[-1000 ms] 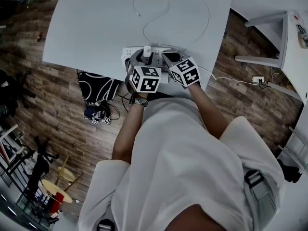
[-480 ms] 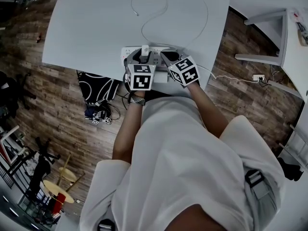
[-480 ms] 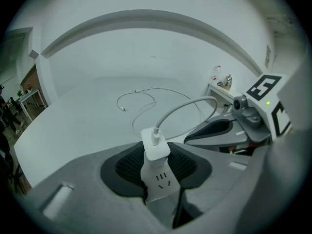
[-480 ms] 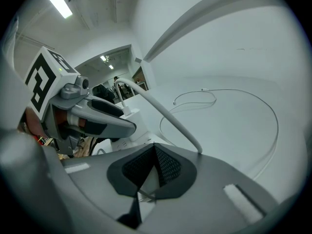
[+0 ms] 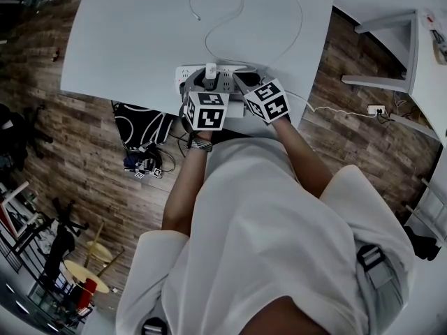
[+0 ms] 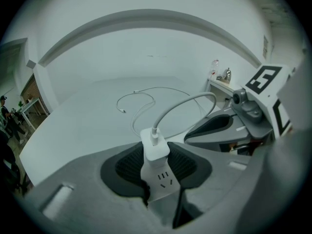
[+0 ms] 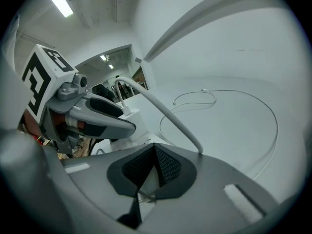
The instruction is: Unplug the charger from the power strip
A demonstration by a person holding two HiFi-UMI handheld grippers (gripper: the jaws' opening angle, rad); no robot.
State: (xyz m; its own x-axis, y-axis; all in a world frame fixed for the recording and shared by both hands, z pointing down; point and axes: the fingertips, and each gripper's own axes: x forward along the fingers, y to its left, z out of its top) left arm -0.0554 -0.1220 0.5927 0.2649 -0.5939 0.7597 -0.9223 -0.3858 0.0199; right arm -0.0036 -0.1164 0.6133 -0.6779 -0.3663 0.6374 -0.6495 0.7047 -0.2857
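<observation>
A white power strip [image 5: 180, 74] lies at the near edge of the white table [image 5: 126, 40]. A small white charger [image 6: 155, 144] stands plugged into the strip [image 6: 165, 180], and its white cable [image 5: 230, 19] loops away across the table. My left gripper [image 6: 156, 152] has its dark pads against both sides of the charger and is shut on it. My right gripper [image 5: 241, 82] sits just to the right, over the strip's right part. Its pads [image 7: 163, 167] meet at the tips in the right gripper view, with nothing clearly between them. The cable [image 7: 170, 118] arches over it.
The person's body fills the lower half of the head view. Dark bags and cords [image 5: 143, 135] lie on the wooden floor under the table's left side. A floor socket with a cord [image 5: 376, 112] and white furniture [image 5: 391, 54] stand to the right.
</observation>
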